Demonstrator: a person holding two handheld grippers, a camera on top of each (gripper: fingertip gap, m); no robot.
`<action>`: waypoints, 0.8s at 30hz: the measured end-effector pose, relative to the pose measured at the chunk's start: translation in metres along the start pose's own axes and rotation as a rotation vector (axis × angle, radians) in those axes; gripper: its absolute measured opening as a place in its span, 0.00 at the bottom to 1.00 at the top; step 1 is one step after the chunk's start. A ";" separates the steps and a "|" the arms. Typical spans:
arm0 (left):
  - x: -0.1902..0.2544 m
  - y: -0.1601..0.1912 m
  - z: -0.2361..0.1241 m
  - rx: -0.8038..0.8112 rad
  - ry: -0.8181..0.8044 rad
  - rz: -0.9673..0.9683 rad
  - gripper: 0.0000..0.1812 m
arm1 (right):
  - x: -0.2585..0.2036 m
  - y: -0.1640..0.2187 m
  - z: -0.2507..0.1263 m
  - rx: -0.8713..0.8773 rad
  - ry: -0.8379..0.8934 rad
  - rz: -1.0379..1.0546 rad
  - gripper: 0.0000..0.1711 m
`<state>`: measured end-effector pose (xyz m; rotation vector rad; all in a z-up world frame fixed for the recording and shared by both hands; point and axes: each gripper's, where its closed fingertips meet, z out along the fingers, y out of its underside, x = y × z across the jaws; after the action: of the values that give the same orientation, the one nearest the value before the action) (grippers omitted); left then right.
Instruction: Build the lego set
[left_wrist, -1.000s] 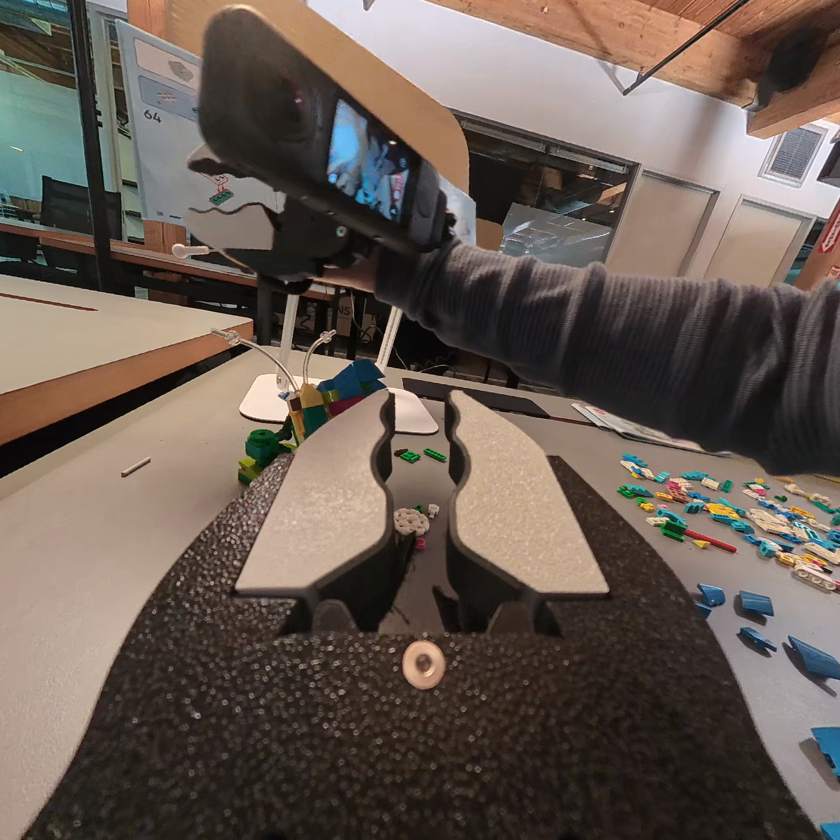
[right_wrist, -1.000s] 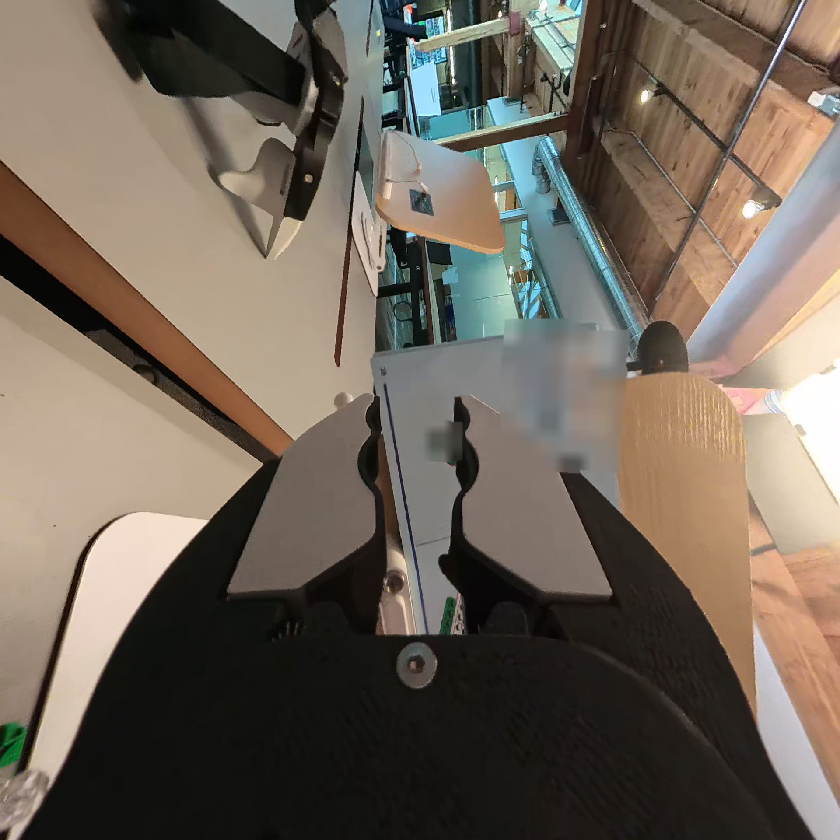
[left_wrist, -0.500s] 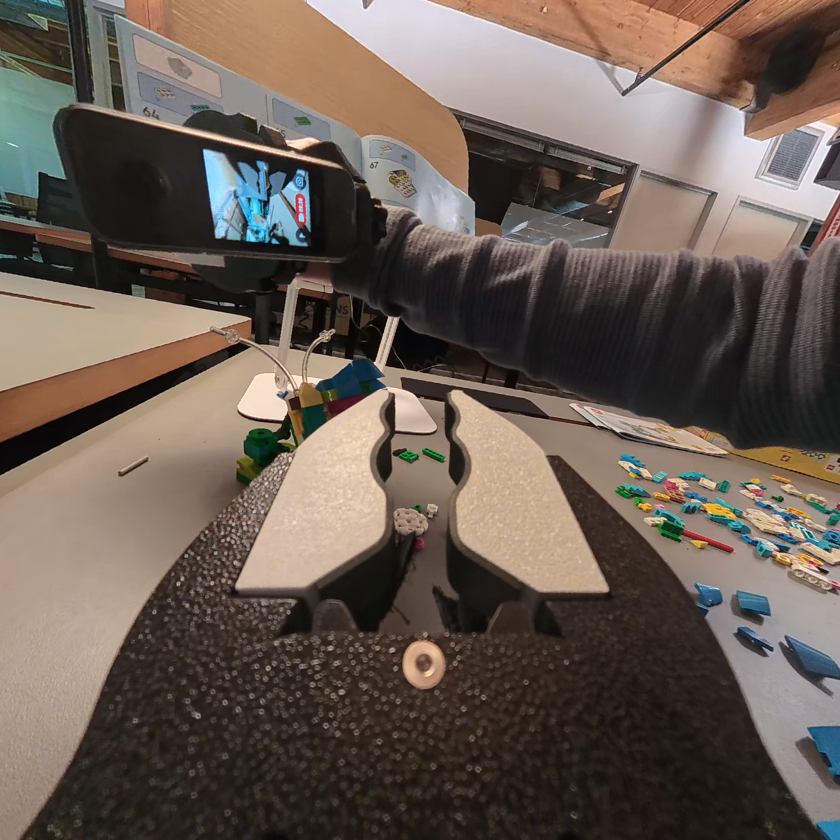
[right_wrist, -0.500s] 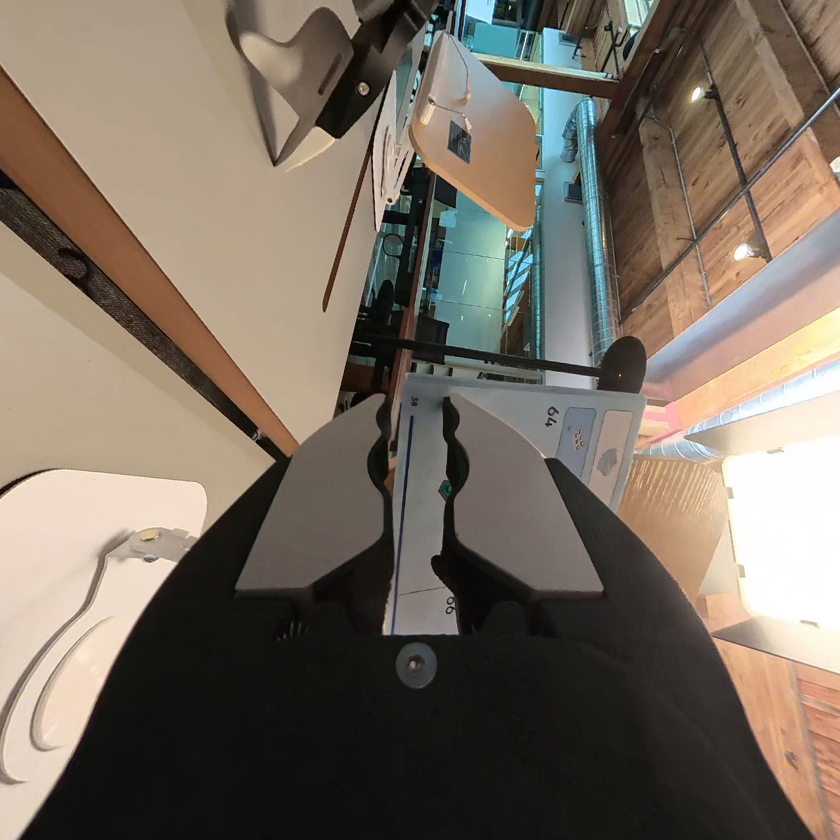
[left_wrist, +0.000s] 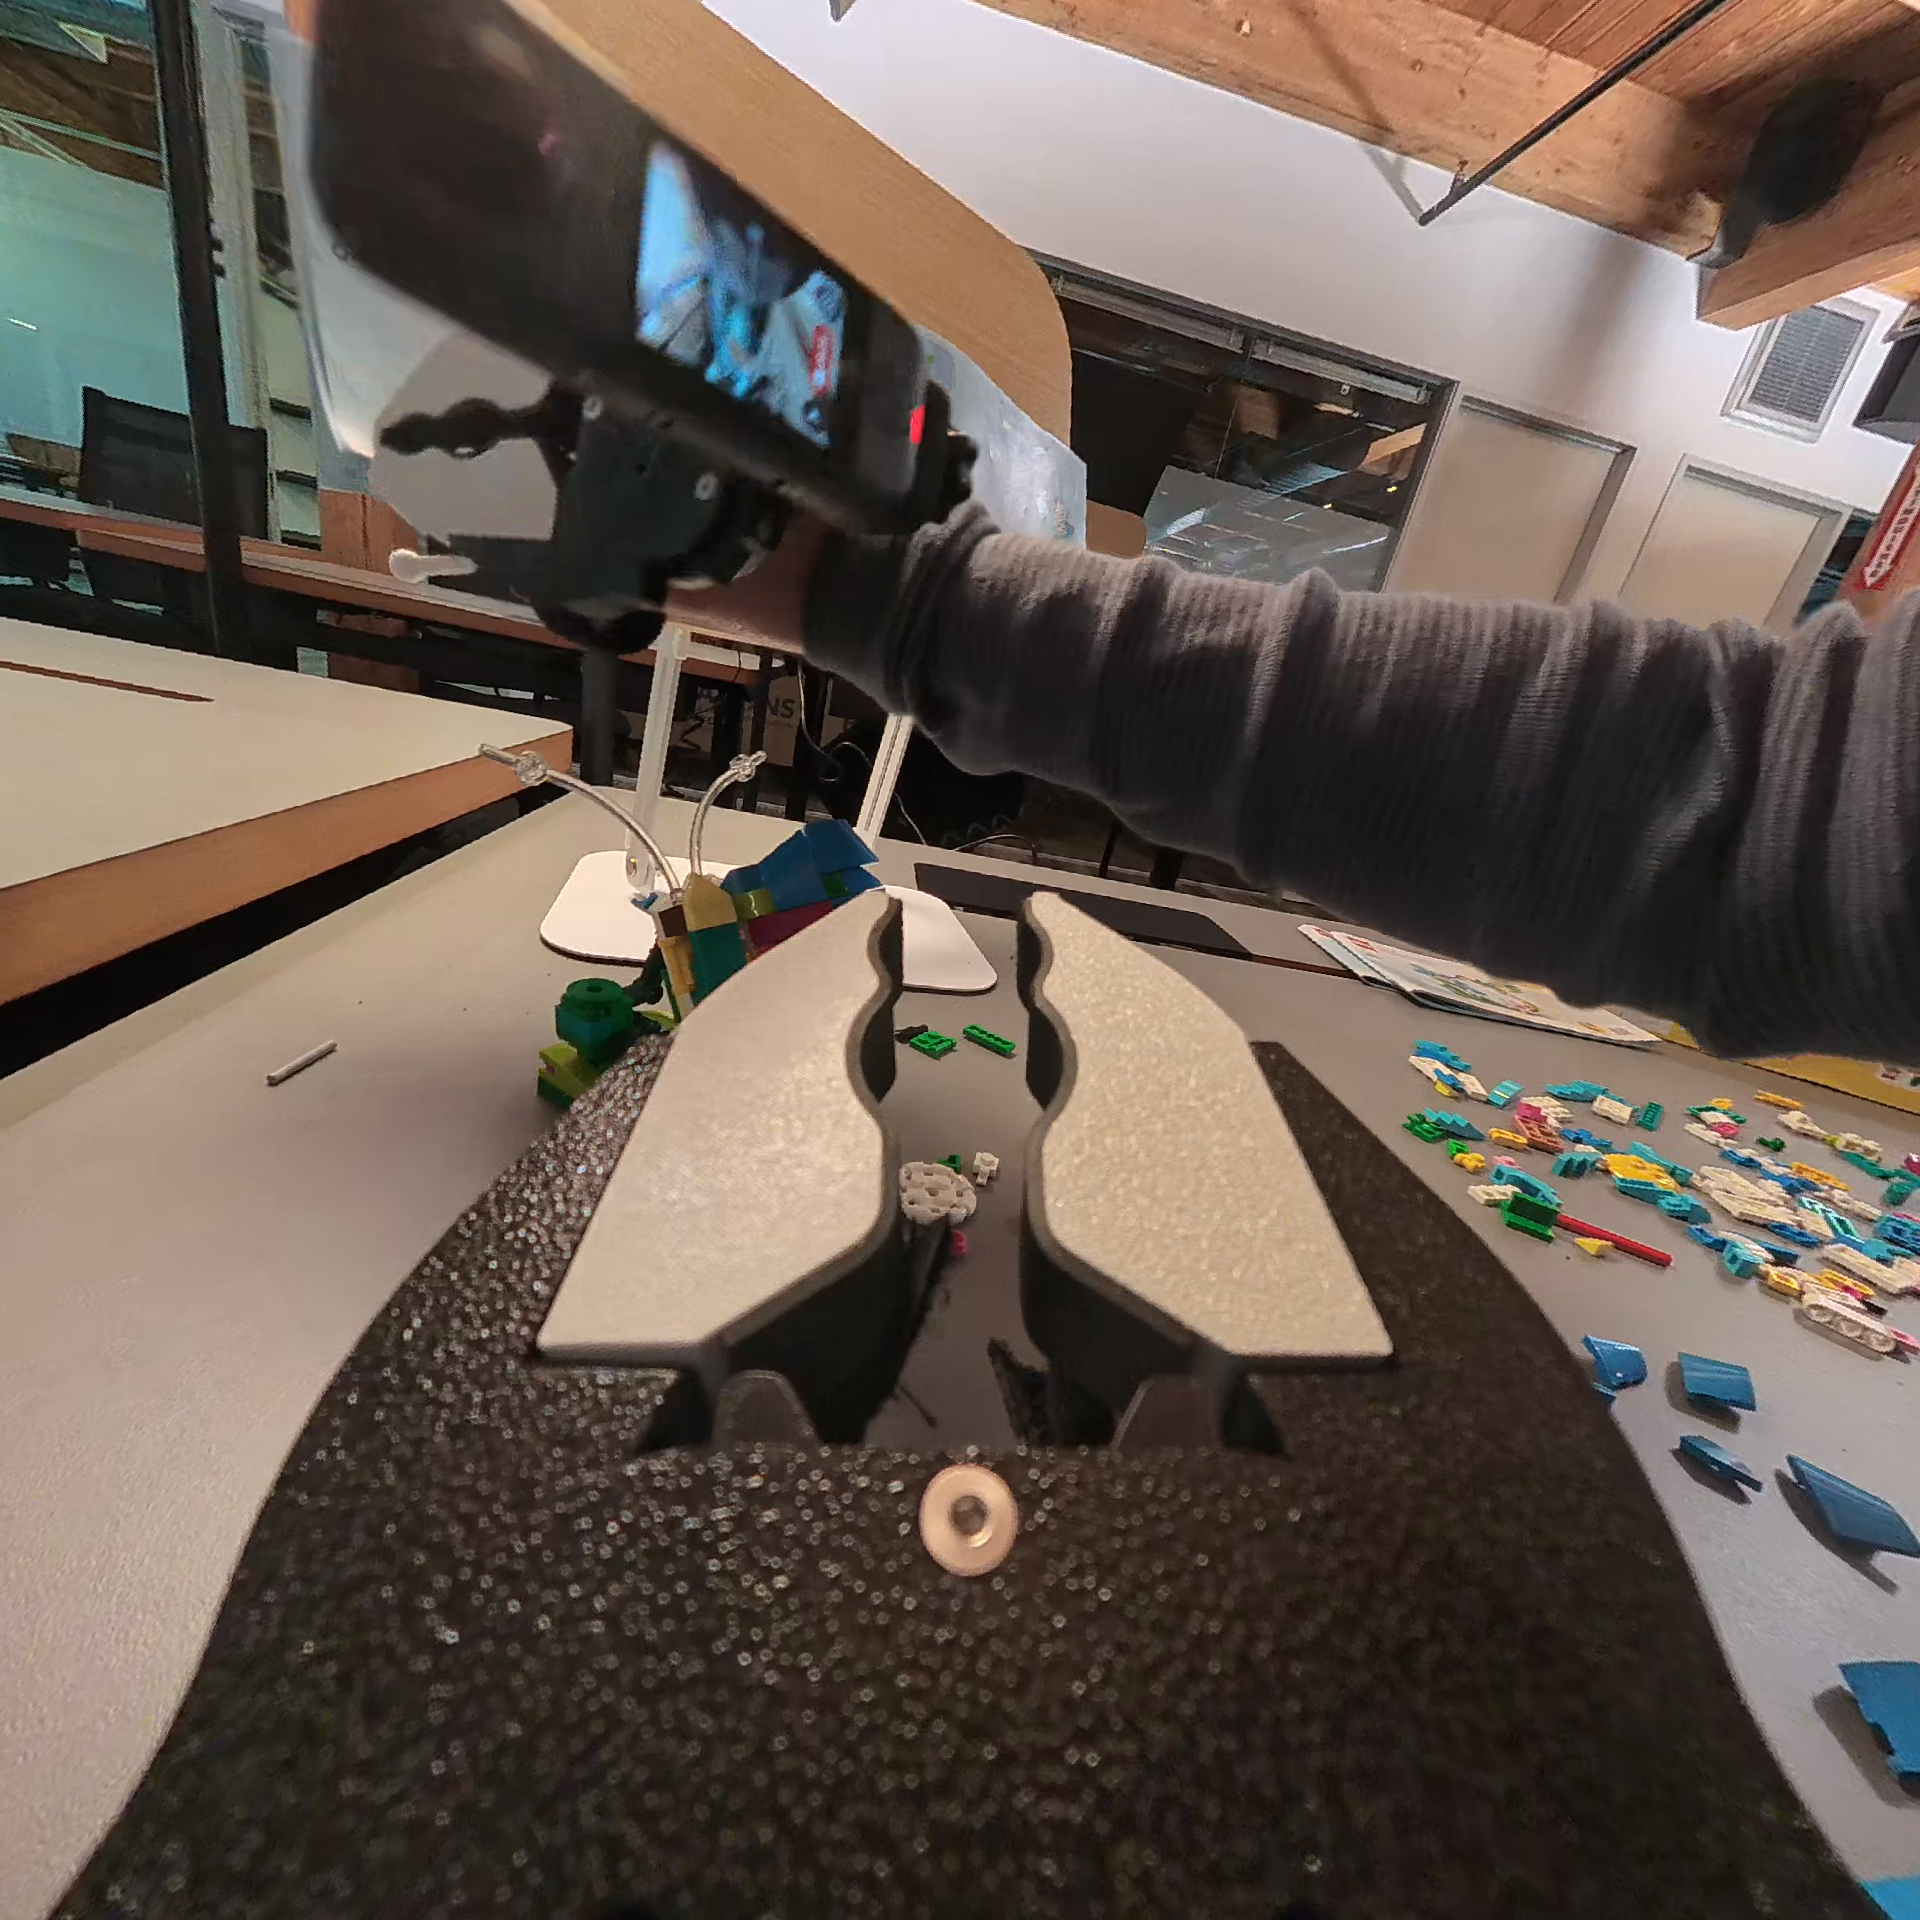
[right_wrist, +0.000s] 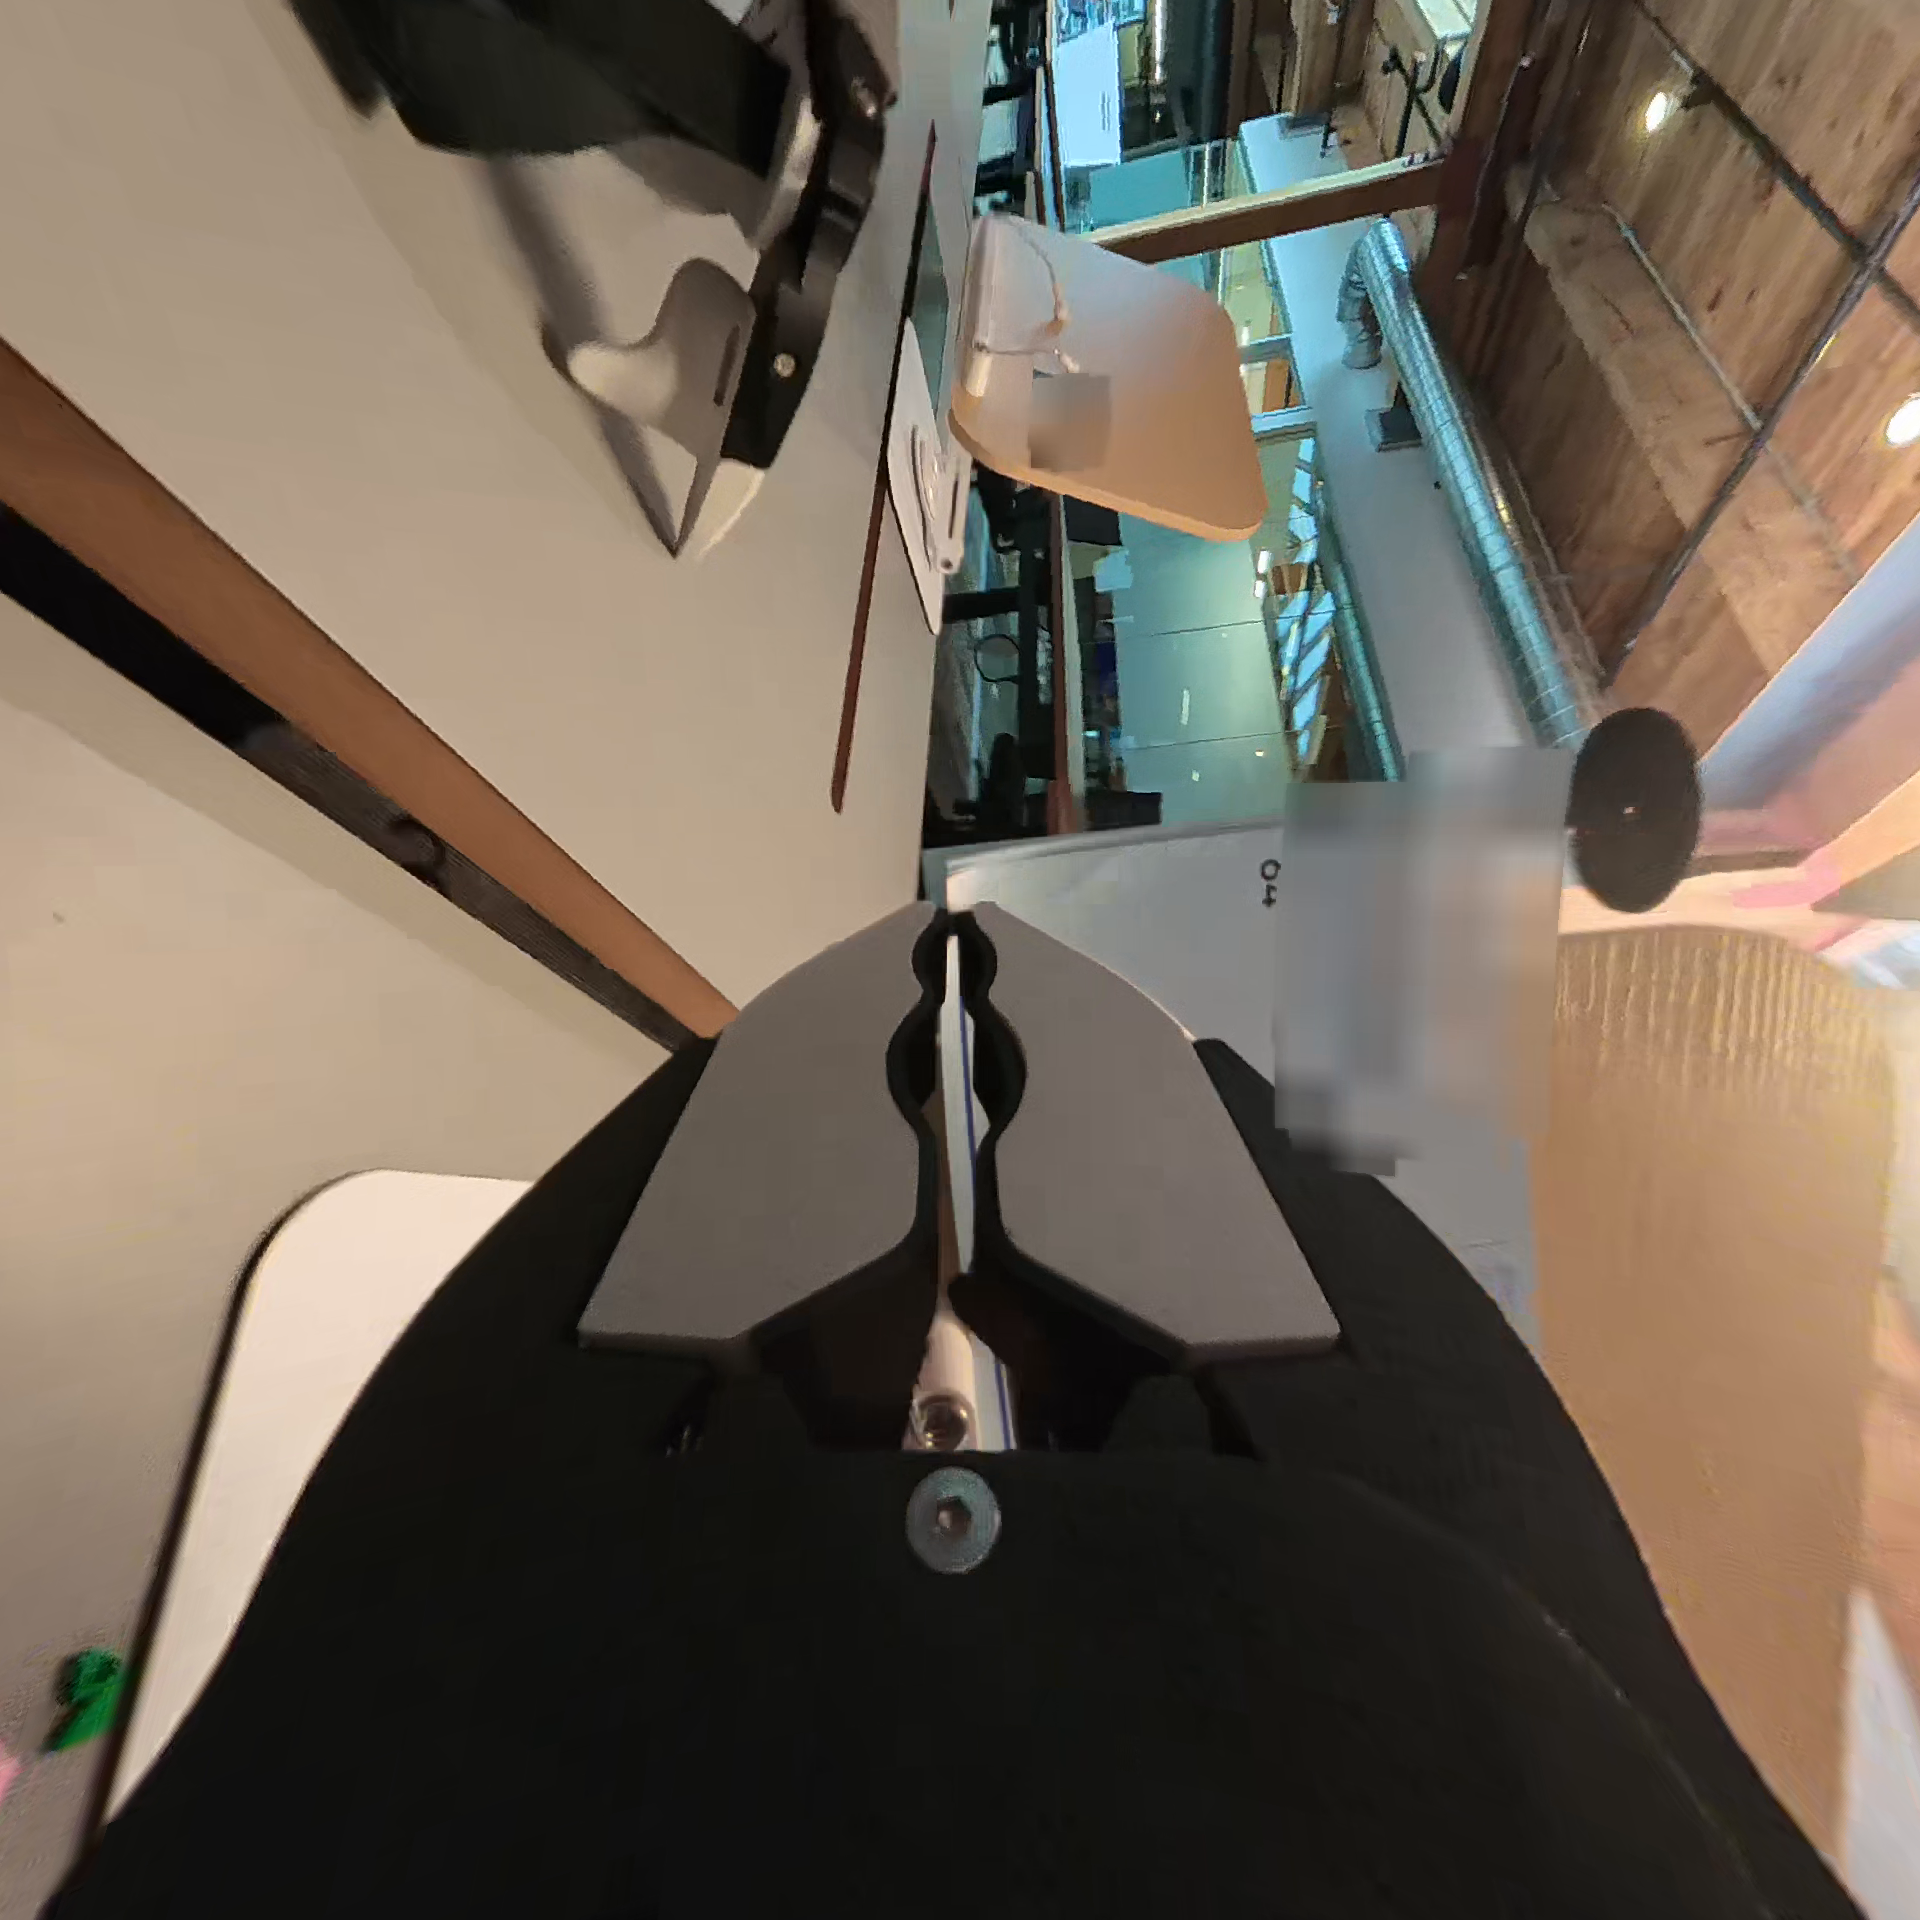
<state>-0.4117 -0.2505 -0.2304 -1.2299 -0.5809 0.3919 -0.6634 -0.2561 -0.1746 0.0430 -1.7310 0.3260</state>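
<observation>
My right gripper (right_wrist: 953, 920) is turned on its side and shut on the edge of a white page (right_wrist: 1122, 935) of the instruction booklet, which stands on a wooden board (right_wrist: 1714, 1143). The left wrist view shows this gripper (left_wrist: 400, 442) raised at the upper left, on a grey-sleeved arm (left_wrist: 1351, 748). My left gripper (left_wrist: 956, 914) is open and empty, low over the grey table (left_wrist: 208, 1195). The partly built lego model (left_wrist: 727, 935) stands just left of its fingertips. Small green pieces (left_wrist: 956, 1039) and a white round piece (left_wrist: 935, 1190) lie on the table, seen through the jaw gap.
Several loose bricks (left_wrist: 1714, 1184) and blue curved pieces (left_wrist: 1714, 1382) lie at the right. A second booklet (left_wrist: 1455, 977) lies flat at the back right. The stand's white base (left_wrist: 603, 914) sits behind the model. Another gripper (right_wrist: 707, 312) rests on the neighbouring table. Across from one pair of fingers to the other is roughly 25 cm.
My right gripper's jaws closed from open onto the page's edge while the gripper swung about at the booklet. My left gripper has not moved and stays open.
</observation>
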 end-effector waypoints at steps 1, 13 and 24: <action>0.000 0.000 0.000 0.000 0.000 -0.001 0.11 | 0.001 -0.001 -0.003 0.026 -0.017 0.069 0.00; 0.000 -0.001 0.001 0.001 0.001 -0.005 0.11 | 0.012 0.003 -0.025 0.224 -0.190 0.515 0.00; 0.001 -0.001 0.001 0.001 0.004 -0.008 0.11 | 0.007 0.002 -0.023 0.256 -0.318 0.588 0.00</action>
<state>-0.4118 -0.2492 -0.2287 -1.2267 -0.5815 0.3830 -0.6431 -0.2479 -0.1647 -0.2452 -1.9831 1.0173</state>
